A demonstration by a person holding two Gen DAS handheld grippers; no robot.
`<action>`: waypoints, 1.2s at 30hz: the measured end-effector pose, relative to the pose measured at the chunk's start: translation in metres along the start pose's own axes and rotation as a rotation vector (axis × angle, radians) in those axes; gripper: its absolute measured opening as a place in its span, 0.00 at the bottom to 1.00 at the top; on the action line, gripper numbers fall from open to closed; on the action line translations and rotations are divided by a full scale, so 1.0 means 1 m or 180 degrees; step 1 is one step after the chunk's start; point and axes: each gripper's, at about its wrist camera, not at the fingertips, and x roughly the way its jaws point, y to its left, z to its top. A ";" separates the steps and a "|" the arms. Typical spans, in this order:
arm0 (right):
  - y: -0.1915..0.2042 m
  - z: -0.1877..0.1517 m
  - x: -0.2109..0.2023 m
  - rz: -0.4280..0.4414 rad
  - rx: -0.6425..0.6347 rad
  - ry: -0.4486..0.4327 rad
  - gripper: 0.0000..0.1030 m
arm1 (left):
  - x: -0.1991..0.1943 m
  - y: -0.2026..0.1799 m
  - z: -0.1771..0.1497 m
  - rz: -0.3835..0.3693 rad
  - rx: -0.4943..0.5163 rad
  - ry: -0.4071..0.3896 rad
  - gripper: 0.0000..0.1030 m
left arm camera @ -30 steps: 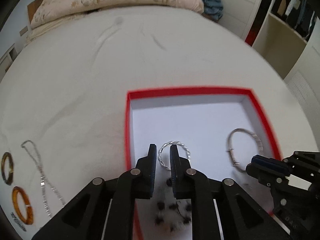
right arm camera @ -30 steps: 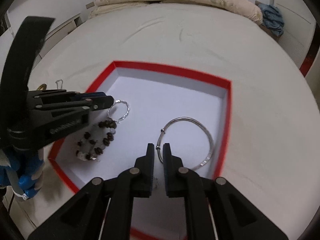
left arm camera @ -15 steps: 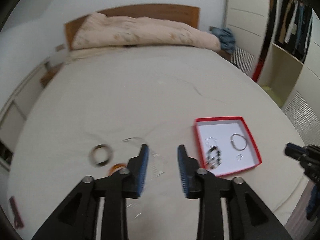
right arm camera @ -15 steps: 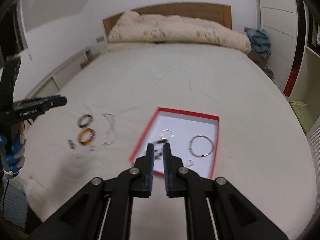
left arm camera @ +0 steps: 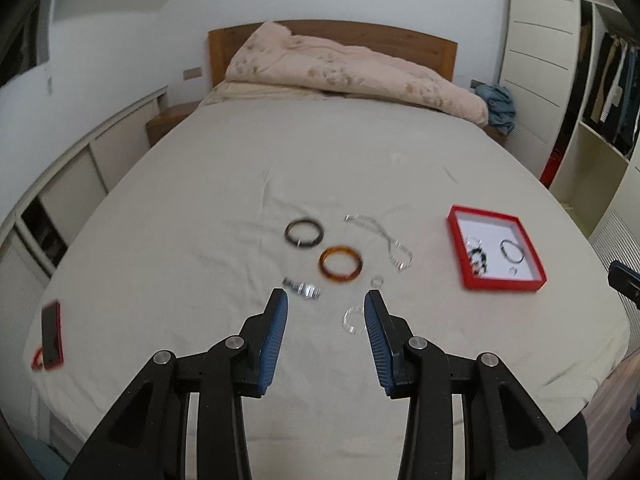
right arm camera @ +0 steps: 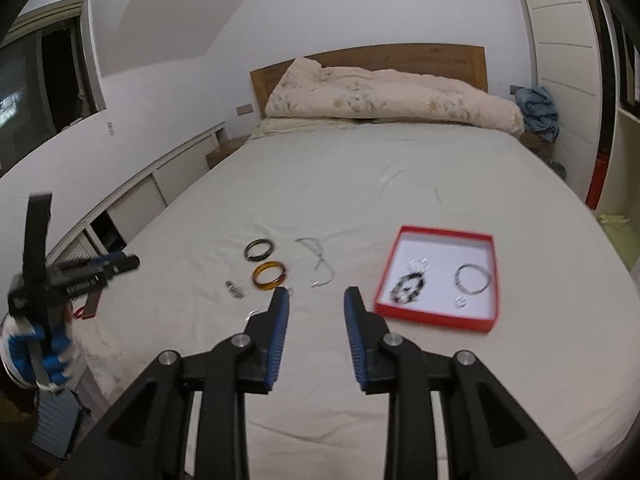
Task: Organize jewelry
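Observation:
A red box point(left arm camera: 496, 284) point(right arm camera: 434, 319) lies on the bed at the right and holds a bead bracelet point(right arm camera: 407, 288), a silver bangle point(right arm camera: 473, 278) and small rings. On the sheet left of it lie a dark bangle point(left arm camera: 304, 233) point(right arm camera: 259, 249), an amber bangle point(left arm camera: 340, 263) point(right arm camera: 270, 276), a silver chain point(left arm camera: 384, 240) point(right arm camera: 320, 264), a small silver piece point(left arm camera: 302, 289) and clear rings point(left arm camera: 352, 319). My left gripper point(left arm camera: 325, 300) is open and empty above the sheet near the amber bangle. My right gripper point(right arm camera: 316, 298) is open and empty, left of the box.
A rolled beige duvet point(left arm camera: 352, 76) lies at the wooden headboard. A red-edged phone point(left arm camera: 52, 334) lies at the bed's left edge. Wardrobe shelves point(left arm camera: 600, 92) stand at the right. The left gripper's body shows at the left in the right wrist view point(right arm camera: 76, 274).
Both grippers have pulled far back and up from the box. Both have opened, the left first. The silver rings they were at stay in the box.

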 end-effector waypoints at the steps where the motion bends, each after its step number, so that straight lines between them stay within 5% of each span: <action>1: 0.003 -0.005 0.002 0.0005 -0.0003 0.0020 0.26 | 0.004 0.004 -0.009 -0.0008 -0.0038 0.0021 0.38; 11: 0.024 -0.044 0.092 0.0180 -0.0121 0.0409 0.26 | 0.093 0.019 -0.057 -0.0188 -0.0225 0.0390 0.31; 24: 0.025 -0.052 0.225 0.0454 -0.0129 0.0880 0.26 | 0.221 0.003 -0.048 -0.0588 -0.0243 0.0843 0.22; 26: 0.023 -0.053 0.241 0.0477 -0.0111 0.0924 0.26 | 0.237 -0.002 -0.048 -0.0608 -0.0212 0.0925 0.14; 36: 0.029 -0.052 0.301 0.0563 -0.0191 0.1043 0.26 | 0.252 -0.003 -0.054 -0.0503 -0.0087 0.0814 0.03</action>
